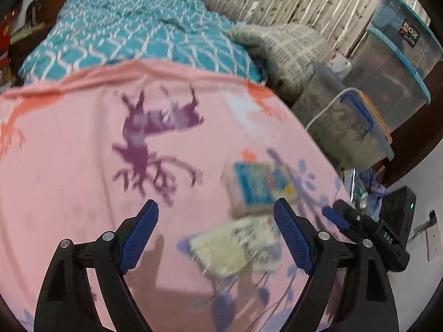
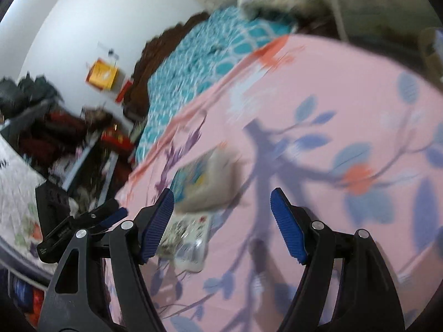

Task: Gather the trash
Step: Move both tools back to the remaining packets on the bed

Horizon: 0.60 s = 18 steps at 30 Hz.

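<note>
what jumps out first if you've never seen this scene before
The big pink sheet with its purple deer print fills most of the left view. On it lie two crinkly wrappers: a blue-and-yellow packet and a pale wrapper nearer the open left claw. Clear storage bins stand stacked beside the bed.

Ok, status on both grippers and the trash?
Left gripper and right gripper open, empty. Two wrappers loose on pink bedsheet. Nothing blocking.

Home bedroom: bed [image 1: 133, 30], pink bedsheet [image 1: 69, 166], storage bins [image 1: 387, 83].
</note>
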{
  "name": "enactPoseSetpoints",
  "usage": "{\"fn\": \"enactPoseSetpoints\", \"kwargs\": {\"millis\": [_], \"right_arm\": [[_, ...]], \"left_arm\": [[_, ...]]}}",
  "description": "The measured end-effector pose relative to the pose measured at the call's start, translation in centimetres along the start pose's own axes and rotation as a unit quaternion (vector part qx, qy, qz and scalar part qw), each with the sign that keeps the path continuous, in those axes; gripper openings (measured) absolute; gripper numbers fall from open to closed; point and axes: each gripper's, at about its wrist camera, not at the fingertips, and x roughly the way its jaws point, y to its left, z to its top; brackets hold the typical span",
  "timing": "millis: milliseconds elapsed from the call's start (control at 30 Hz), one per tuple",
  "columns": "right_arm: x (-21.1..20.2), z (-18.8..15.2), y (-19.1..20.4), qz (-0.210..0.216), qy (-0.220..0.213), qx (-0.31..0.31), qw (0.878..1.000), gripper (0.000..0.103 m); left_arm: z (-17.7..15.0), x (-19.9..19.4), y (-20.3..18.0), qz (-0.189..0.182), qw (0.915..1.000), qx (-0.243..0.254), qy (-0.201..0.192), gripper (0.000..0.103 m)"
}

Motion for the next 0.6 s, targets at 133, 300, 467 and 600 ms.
{"fn": "enactPoseSetpoints", "kwargs": {"millis": [133, 300, 467, 600], "right_arm": [[2.3, -1.7, 2.3, 0.001, 0.036, -0.027, 0.999, 0.069], [4.7, -3.3, 4.1, -0.008, 0.078, -0.046, 0.996, 0.059], [8.0, -7.0, 7.4, 0.133, 0.201, -0.033, 0.97, 0.056], [7.5, -7.6, 9.4, 0.188, 0.2, -0.059, 0.96, 0.056]], "left_arm": [[-2.2, 0.3, 1.4, -0.015, 0.9997, -0.006, 0.018, 0.081], [-4.2, -0.2, 2.8, -0.036, 0.9988, -0.013, 0.032, 0.081], [-5.0, -1.9, 4.9, -0.033, 0.9989, -0.029, 0.018, 0.081], [-4.7, -4.2, 7.5, -0.021, 0.9974, -0.068, -0.01, 0.081]]}}
